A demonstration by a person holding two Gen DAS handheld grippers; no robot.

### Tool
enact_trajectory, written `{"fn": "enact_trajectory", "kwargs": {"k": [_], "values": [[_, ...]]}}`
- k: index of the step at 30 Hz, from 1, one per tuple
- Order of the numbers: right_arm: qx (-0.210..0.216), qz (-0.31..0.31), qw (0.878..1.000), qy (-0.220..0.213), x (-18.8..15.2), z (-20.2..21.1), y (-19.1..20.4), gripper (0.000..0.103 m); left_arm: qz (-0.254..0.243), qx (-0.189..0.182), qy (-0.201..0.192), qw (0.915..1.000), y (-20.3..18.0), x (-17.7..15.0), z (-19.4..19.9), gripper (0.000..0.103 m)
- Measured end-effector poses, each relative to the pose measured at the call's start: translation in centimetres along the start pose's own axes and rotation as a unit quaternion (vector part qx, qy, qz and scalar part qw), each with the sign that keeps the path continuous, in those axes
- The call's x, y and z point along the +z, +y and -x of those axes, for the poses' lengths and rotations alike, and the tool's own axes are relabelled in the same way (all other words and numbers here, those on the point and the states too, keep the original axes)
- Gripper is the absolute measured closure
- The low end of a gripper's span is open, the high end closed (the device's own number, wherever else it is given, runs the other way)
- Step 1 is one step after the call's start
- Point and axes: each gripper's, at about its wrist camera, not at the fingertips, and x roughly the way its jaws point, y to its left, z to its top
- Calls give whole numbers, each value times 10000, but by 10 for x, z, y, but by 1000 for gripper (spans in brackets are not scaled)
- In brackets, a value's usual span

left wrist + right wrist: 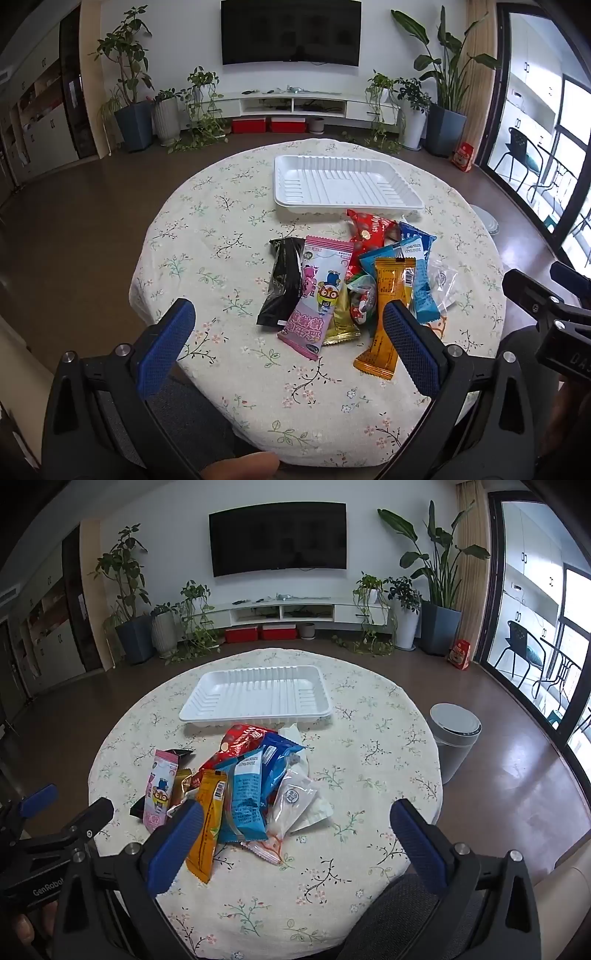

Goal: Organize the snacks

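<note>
Waiting bare at the far side of the floral-clothed surface [369, 738] as the likely destination, the white ribbed tray [258, 692], with the snack packets [243, 786] heaped just before it, and hovering spread wide and empty, left hand-held gripper [288, 317] and right hand-held gripper [295, 819], seemingly readying a first pick.

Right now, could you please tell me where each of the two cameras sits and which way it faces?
Left wrist view: sits on the left gripper, low over the near table edge, facing the heap of snack packets, the white ribbed plastic tray and the wall television; its blue-padded fingers, a fingertip and the right gripper's black frame show.
Right wrist view: sits on the right gripper, further right, facing likewise; the left gripper shows at left.
Shared: heap, tray, television, floral round tablecloth.
</note>
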Motion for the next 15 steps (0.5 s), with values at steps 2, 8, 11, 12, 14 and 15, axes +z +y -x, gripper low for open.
{"fn": "enact_trajectory", "kwargs": {"k": [2, 8, 11, 12, 14, 15], "values": [[6, -6, 10000, 17, 0, 0, 0, 0, -7, 22, -21, 10000, 1, 0, 1, 0], [-6, 0, 10000, 38, -1, -2, 0, 0, -105, 103, -24, 9999, -3, 0, 2, 0], [5, -6, 10000, 49, -2, -2, 0, 0, -94, 88, -23, 9999, -3, -3, -1, 0], [3, 2, 10000, 55, -2, -2, 0, 0, -90, 80, -23, 9999, -3, -3, -1, 0], [-1, 11, 10000, 62, -2, -3, 1, 0, -90, 83, -24, 9999, -3, -3, -2, 0], [9, 3, 10000, 56, -2, -2, 1, 0, -87, 79, -26, 9999, -2, -3, -1, 0]]}}
